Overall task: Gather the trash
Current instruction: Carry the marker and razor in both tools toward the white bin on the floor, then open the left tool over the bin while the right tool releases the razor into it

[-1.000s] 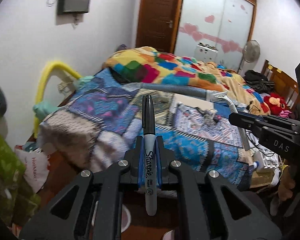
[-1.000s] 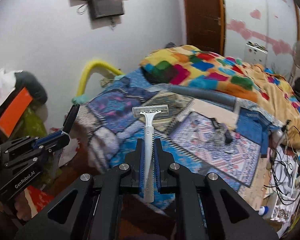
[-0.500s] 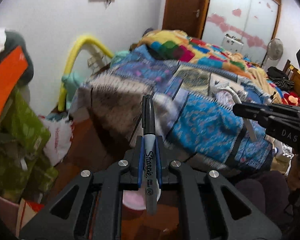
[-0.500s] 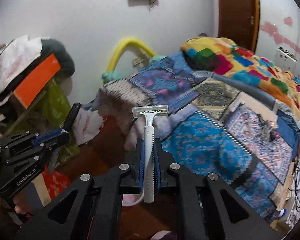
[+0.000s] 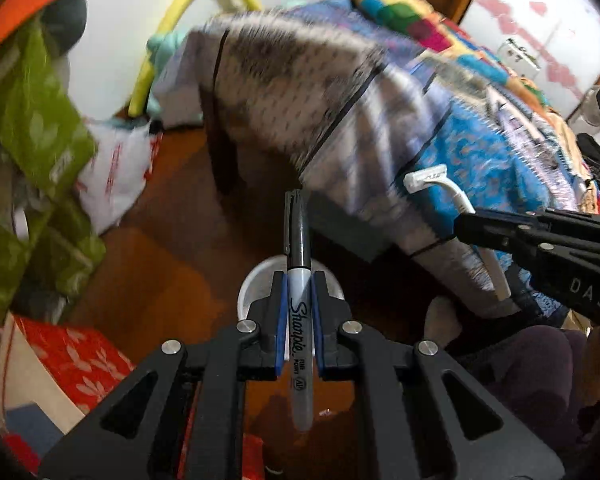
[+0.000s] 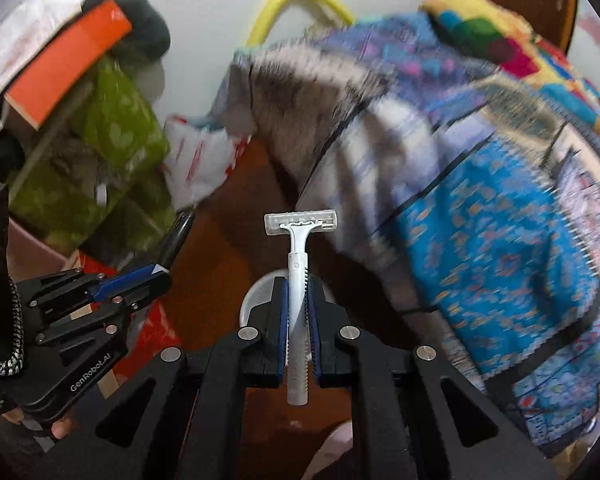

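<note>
My left gripper (image 5: 299, 280) is shut on a black Sharpie marker (image 5: 298, 240) that points forward. My right gripper (image 6: 299, 284) is shut on a white disposable razor (image 6: 299, 240), head forward. Both hang above the brown floor. A white round bin rim (image 5: 256, 280) shows on the floor just behind the left fingers; it also shows behind the right fingers (image 6: 256, 296). The razor (image 5: 440, 180) and right gripper (image 5: 460, 226) show at the right of the left wrist view. The left gripper (image 6: 162, 274) with the marker (image 6: 176, 240) shows at the left of the right wrist view.
A bed with patterned blue and grey blankets (image 5: 380, 100) fills the right and back. Green bags (image 5: 32, 120), a white plastic bag (image 5: 116, 168) and a red patterned box (image 5: 76, 360) crowd the left. A yellow tube (image 5: 180, 20) leans on the white wall.
Both grippers have tilted down and moved left, from facing the bed top to facing the floor by the bed's corner. The white bin has come into view under them. Both still hold their items.
</note>
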`<action>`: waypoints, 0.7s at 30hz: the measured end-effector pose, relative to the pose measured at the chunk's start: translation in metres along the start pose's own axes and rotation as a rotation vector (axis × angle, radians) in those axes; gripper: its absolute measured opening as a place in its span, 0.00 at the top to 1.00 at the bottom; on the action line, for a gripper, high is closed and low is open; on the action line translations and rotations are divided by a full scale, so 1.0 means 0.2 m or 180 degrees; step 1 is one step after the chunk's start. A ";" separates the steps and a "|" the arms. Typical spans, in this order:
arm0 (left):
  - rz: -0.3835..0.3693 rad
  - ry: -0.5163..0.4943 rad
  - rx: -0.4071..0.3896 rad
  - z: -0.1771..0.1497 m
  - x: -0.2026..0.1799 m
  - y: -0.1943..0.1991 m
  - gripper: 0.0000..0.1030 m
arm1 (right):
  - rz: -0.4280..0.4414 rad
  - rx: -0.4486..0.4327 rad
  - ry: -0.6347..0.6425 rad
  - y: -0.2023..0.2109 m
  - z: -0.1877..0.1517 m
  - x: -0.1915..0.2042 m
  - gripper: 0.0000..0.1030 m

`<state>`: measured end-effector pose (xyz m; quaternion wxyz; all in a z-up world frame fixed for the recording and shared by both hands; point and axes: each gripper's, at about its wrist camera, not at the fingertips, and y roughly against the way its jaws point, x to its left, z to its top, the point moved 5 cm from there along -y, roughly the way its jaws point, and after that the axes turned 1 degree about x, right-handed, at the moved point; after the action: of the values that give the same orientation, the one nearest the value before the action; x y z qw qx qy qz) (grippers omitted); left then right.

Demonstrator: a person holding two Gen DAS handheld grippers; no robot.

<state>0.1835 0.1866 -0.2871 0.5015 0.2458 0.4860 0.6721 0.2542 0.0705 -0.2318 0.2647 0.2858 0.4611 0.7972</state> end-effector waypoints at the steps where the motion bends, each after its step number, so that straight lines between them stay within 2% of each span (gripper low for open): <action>1: 0.0003 0.0023 0.0049 -0.01 0.01 -0.03 0.90 | 0.0030 0.0091 -0.0013 -0.05 -0.01 0.01 0.91; 5: 0.0040 0.0121 0.0256 -0.10 0.07 -0.13 0.90 | 0.0151 0.0429 -0.0108 -0.23 -0.04 0.03 0.91; 11: 0.0005 0.0208 0.0420 -0.14 0.09 -0.22 0.90 | 0.0233 0.0663 -0.0067 -0.38 -0.02 0.09 0.91; 13: 0.0005 0.0204 0.0440 -0.12 0.08 -0.24 0.90 | 0.0271 0.0807 -0.0099 -0.42 -0.01 0.10 0.83; 15: 0.0000 0.0195 0.0461 -0.10 0.07 -0.26 0.90 | 0.0289 0.0822 -0.0145 -0.44 0.00 0.08 0.73; 17: -0.0027 0.0199 0.0490 -0.08 0.06 -0.28 0.90 | 0.0254 0.0779 -0.0164 -0.42 0.00 0.06 0.68; 21: -0.0100 0.0202 0.0531 -0.03 0.03 -0.32 0.90 | 0.0176 0.0694 -0.0142 -0.36 0.00 0.01 0.68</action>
<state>0.2039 0.1913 -0.3493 0.4741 0.2577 0.5598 0.6288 0.2644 0.1032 -0.2958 0.2202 0.3431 0.5311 0.7428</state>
